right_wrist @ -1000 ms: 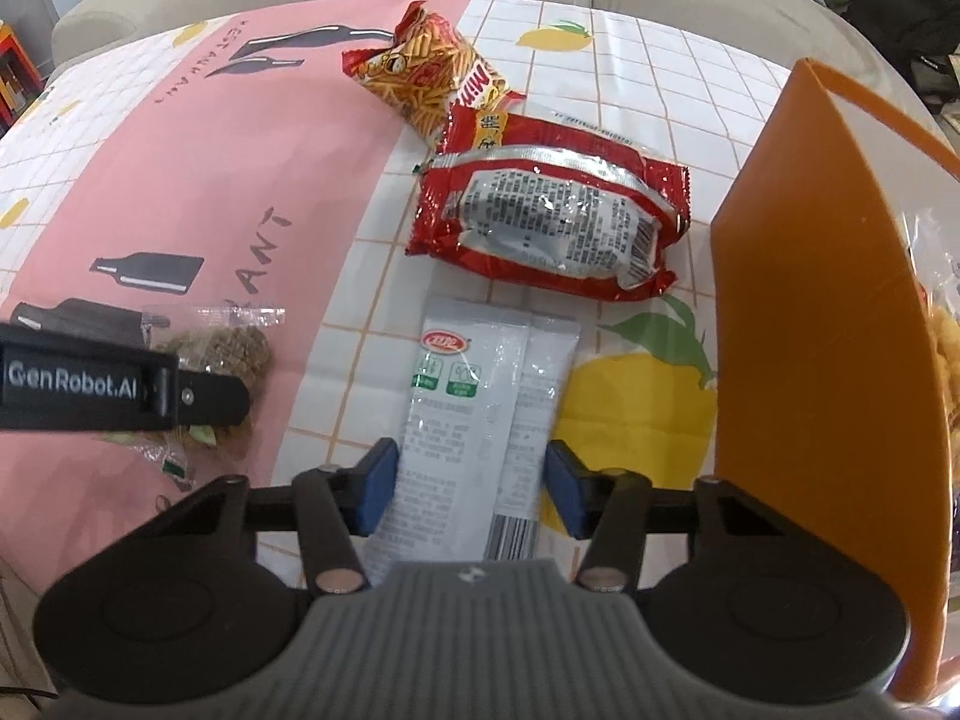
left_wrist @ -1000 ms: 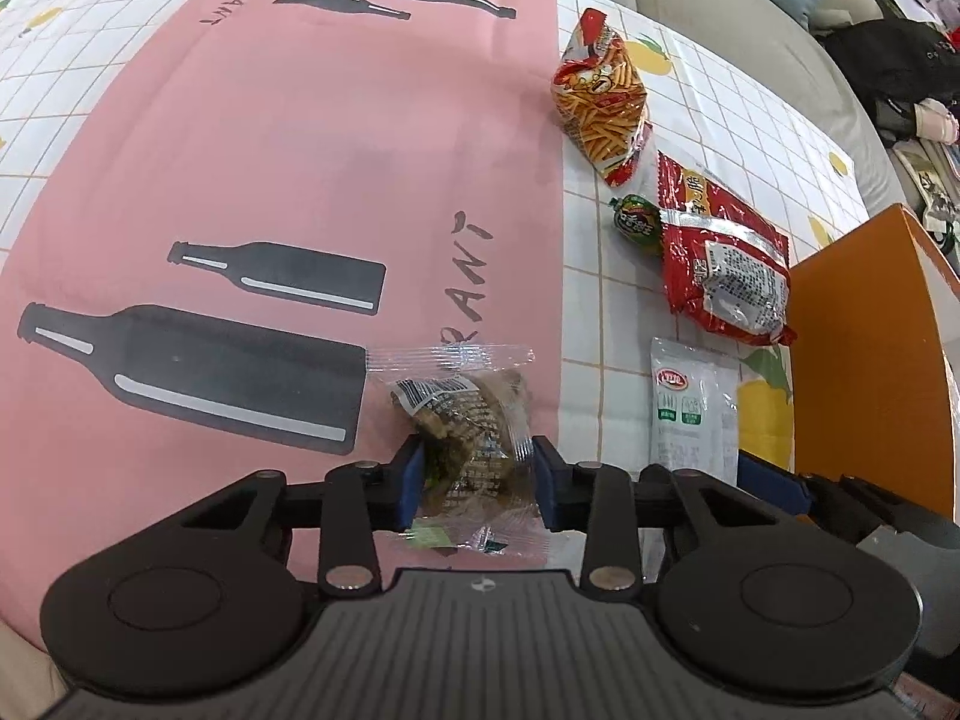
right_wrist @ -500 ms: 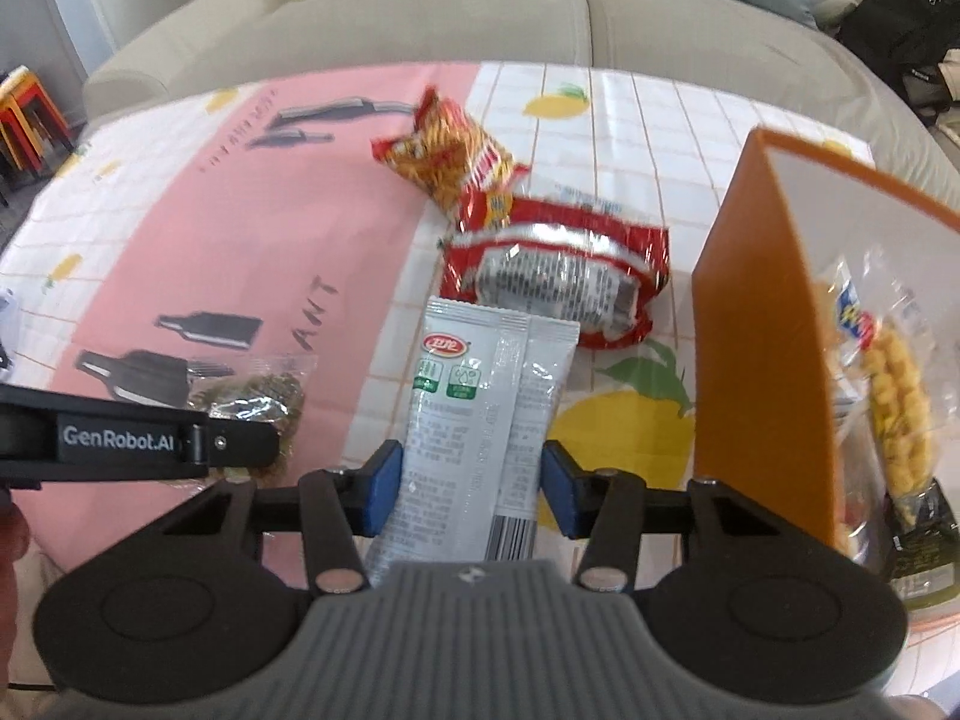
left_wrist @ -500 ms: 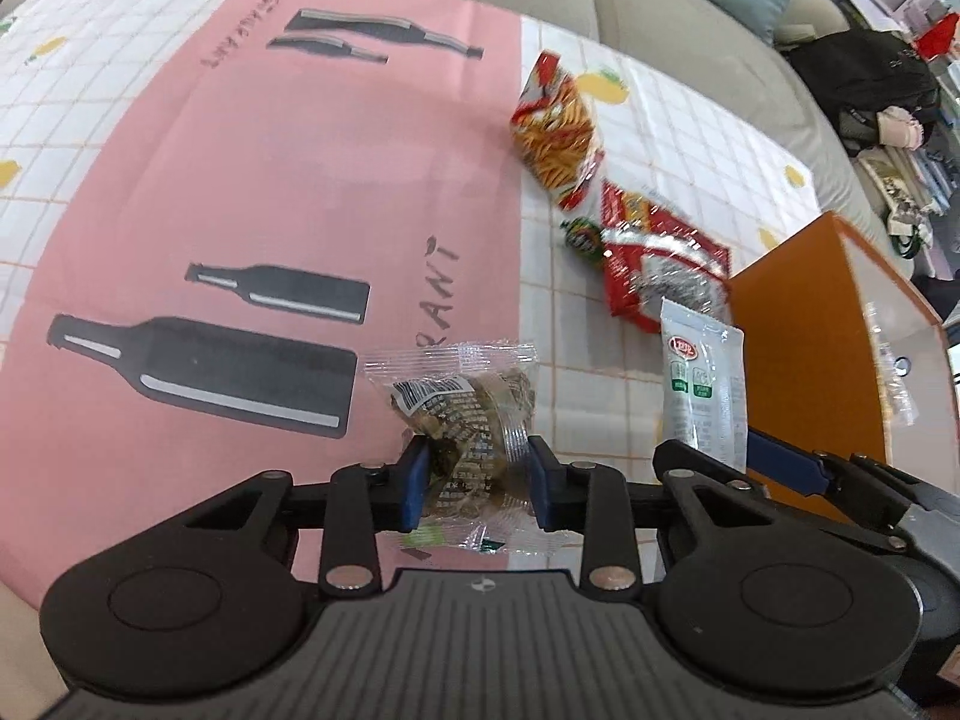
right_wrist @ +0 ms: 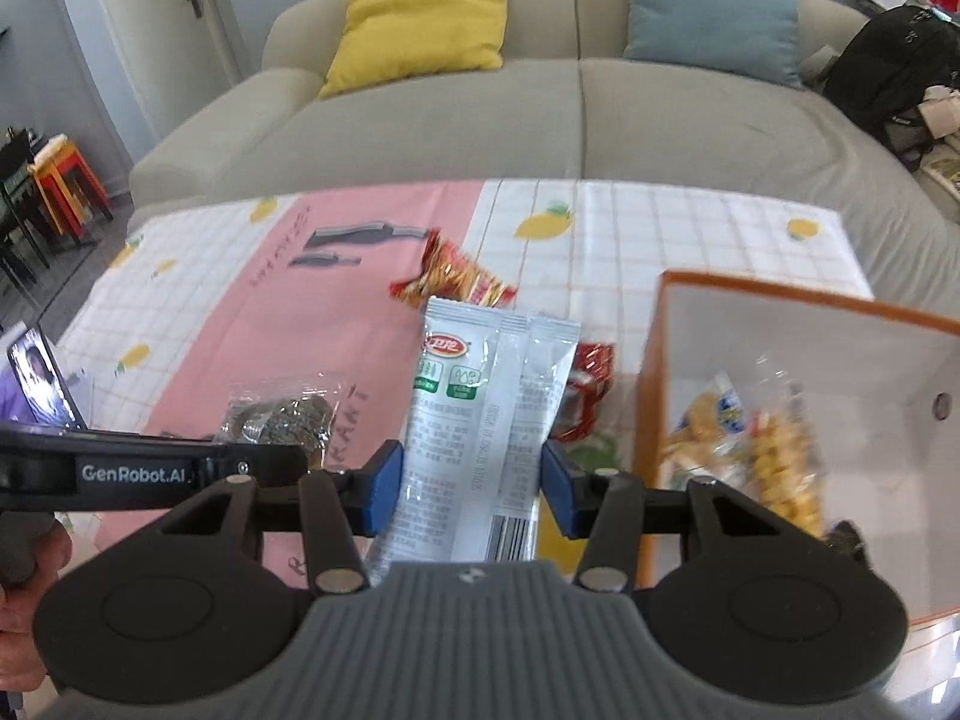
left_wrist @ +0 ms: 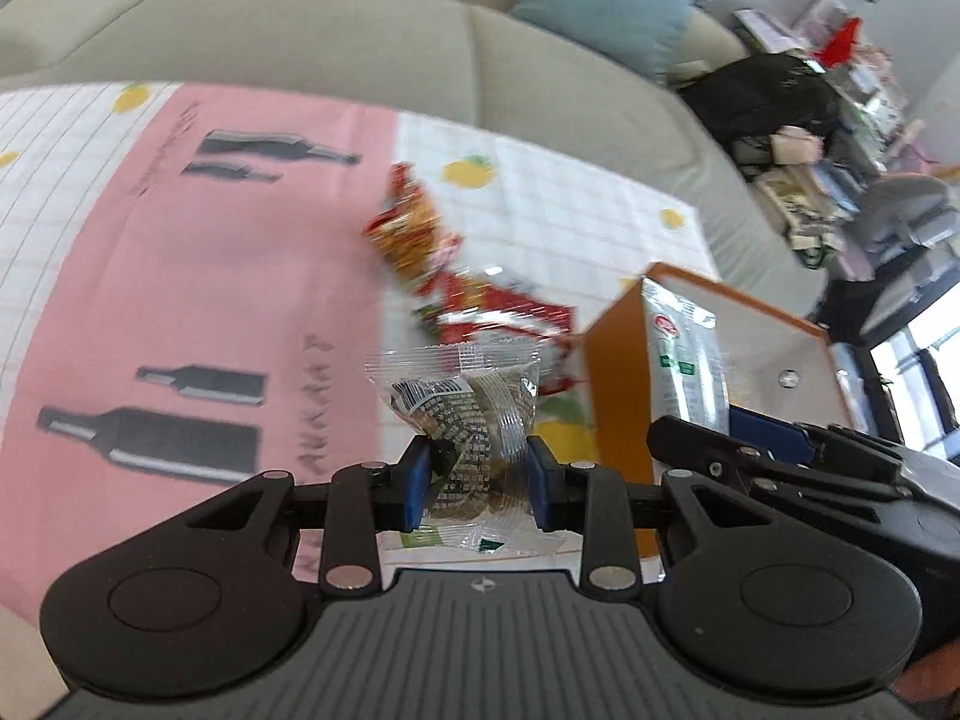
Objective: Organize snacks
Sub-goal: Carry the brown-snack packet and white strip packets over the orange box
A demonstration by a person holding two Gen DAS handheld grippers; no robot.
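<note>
My left gripper [left_wrist: 477, 480] is shut on a clear packet of brownish snack [left_wrist: 474, 402], held above the pink tablecloth. My right gripper [right_wrist: 474, 480] is shut on a pair of white sachets [right_wrist: 474, 396], also lifted off the table. The open orange box [right_wrist: 780, 300] stands just right of the sachets, with several snack bags [right_wrist: 774, 456] inside. From the left wrist view the white sachets [left_wrist: 684, 360] hang in front of the orange box [left_wrist: 612, 396]. An orange-red chip bag [right_wrist: 456, 282] and a red packet [right_wrist: 591, 396] lie on the table.
A grey sofa [right_wrist: 540, 120] with a yellow cushion [right_wrist: 420, 18] and a blue cushion [right_wrist: 708, 6] runs behind the table. A black bag [right_wrist: 894, 78] sits on its right end. A small screen [right_wrist: 39, 378] stands at the table's left edge.
Both grippers have risen, lifting the clear packet and the white sachets off the table. The views now tilt up toward the sofa, and the box's inside has come into sight.
</note>
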